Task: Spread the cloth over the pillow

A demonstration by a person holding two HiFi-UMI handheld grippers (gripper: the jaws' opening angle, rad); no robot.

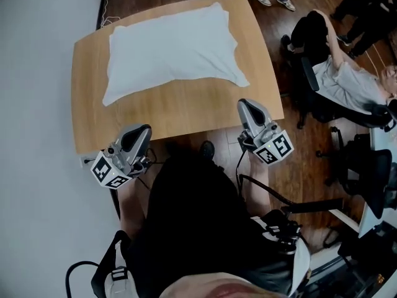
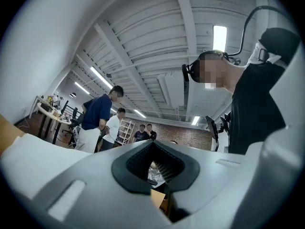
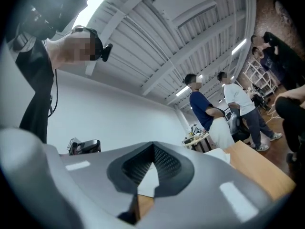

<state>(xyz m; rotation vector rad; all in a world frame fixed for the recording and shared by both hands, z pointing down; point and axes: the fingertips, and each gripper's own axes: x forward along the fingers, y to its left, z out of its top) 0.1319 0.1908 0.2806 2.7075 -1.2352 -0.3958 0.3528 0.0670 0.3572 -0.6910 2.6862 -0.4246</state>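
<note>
The left claw (image 1: 141, 132) is shut tight with nothing in it, by the near left corner of the wooden worktop (image 1: 186, 113); the right claw (image 1: 248, 108) is shut and empty too, at the near right edge; both are apart from the white cloth (image 1: 170, 45), which lies spread flat across the far part of the worktop; the pillow cannot be told apart under it; a person (image 1: 347, 82) sits on a chair off to the right.

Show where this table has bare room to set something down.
Bare wood runs along the near edge of the table, between the white cloth and the left gripper and right gripper, and down the left side. The far part is crowded: cloth fills it.
</note>
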